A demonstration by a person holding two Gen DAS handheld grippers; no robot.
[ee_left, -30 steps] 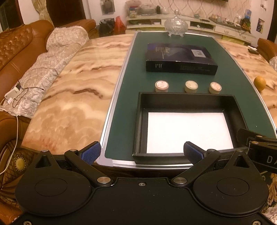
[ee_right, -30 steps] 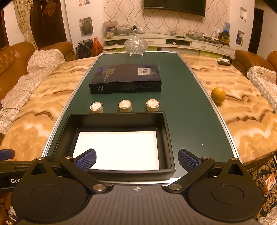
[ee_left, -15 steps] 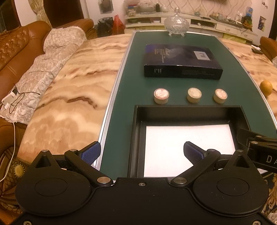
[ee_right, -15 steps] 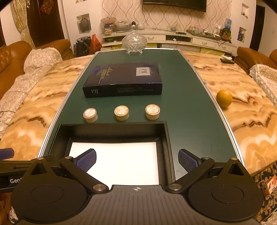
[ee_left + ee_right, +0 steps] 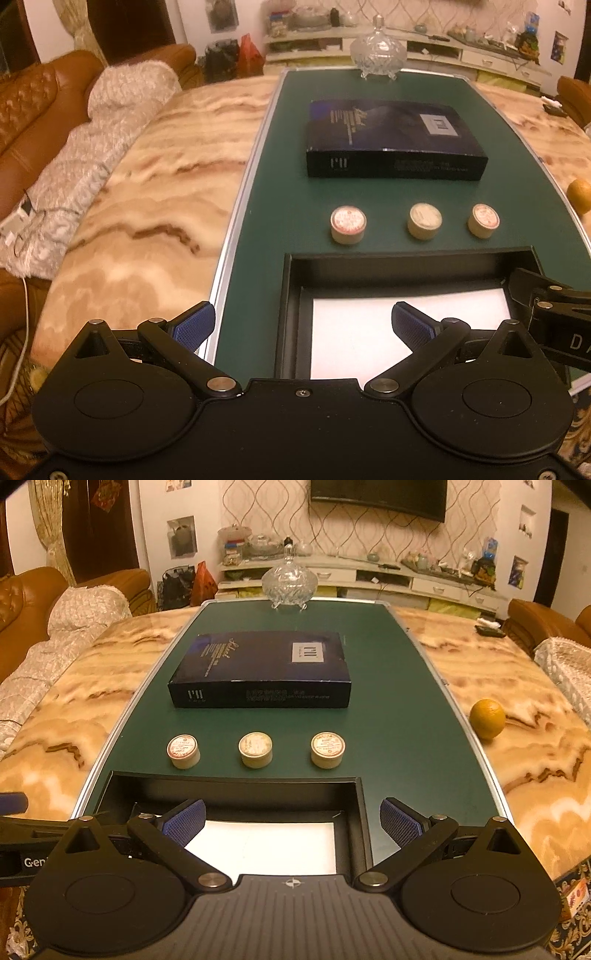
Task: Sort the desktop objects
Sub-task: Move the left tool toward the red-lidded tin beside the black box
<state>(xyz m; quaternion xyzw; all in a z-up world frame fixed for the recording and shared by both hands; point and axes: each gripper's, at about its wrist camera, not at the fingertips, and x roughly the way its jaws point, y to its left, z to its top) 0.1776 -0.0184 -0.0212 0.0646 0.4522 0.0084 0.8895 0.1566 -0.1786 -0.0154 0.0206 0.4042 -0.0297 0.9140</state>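
Note:
Three small round cream tins stand in a row on the green mat: left (image 5: 348, 223) (image 5: 183, 751), middle (image 5: 424, 220) (image 5: 255, 749), right (image 5: 483, 220) (image 5: 328, 749). Just in front of them lies an open black box (image 5: 291, 295) (image 5: 364, 812) with a white lining. A dark blue flat box (image 5: 391, 138) (image 5: 266, 670) lies behind the tins. My left gripper (image 5: 303, 326) is open and empty over the box's near left edge. My right gripper (image 5: 293, 821) is open and empty over the box's near right part.
A glass lidded bowl (image 5: 289, 583) stands at the mat's far end. An orange (image 5: 487, 718) lies on the marble table (image 5: 517, 686) to the right. A covered brown sofa (image 5: 44, 122) is on the left; a remote (image 5: 488, 630) lies far right.
Both grippers have moved forward over the table, so the black box and the tins are nearer. Both stay open. No object has moved.

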